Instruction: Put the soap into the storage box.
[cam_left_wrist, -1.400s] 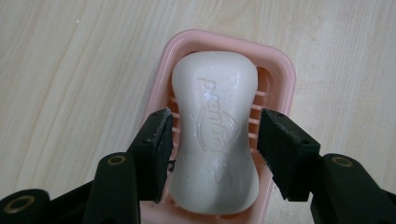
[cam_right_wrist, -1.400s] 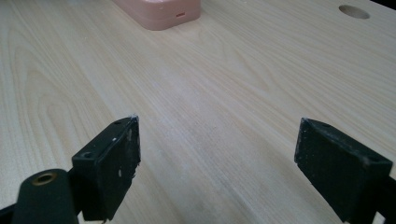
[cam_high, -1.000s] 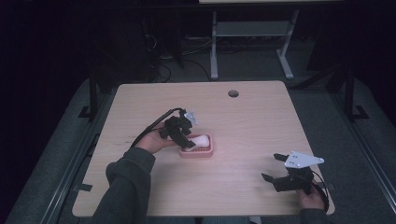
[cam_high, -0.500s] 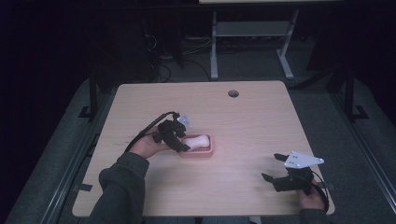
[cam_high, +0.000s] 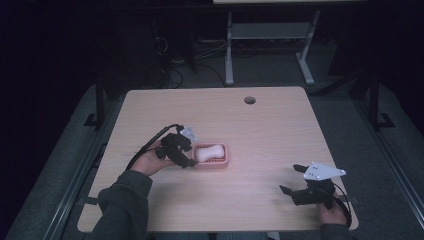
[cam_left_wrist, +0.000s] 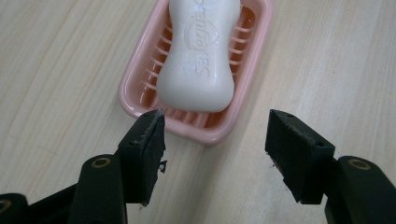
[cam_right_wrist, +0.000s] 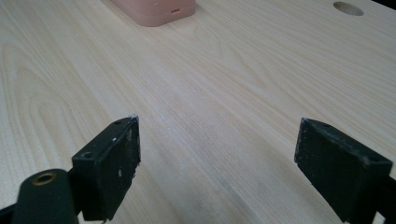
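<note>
Camera layout: one overhead, two riding your grippers.
High view looks forward and down over the pale wooden table (cam_high: 280, 130); both gripper views sit close, sharing the pink ribbed plastic soap dish (cam_left_wrist: 140, 100).

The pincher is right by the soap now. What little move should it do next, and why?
Probably the left gripper should ease back from the pink soap dish. The white soap bar already lies in the dish, and the jaws stand open and empty just short of its near rim, so the placing looks done. The right gripper rests open near the table's front edge.
</note>
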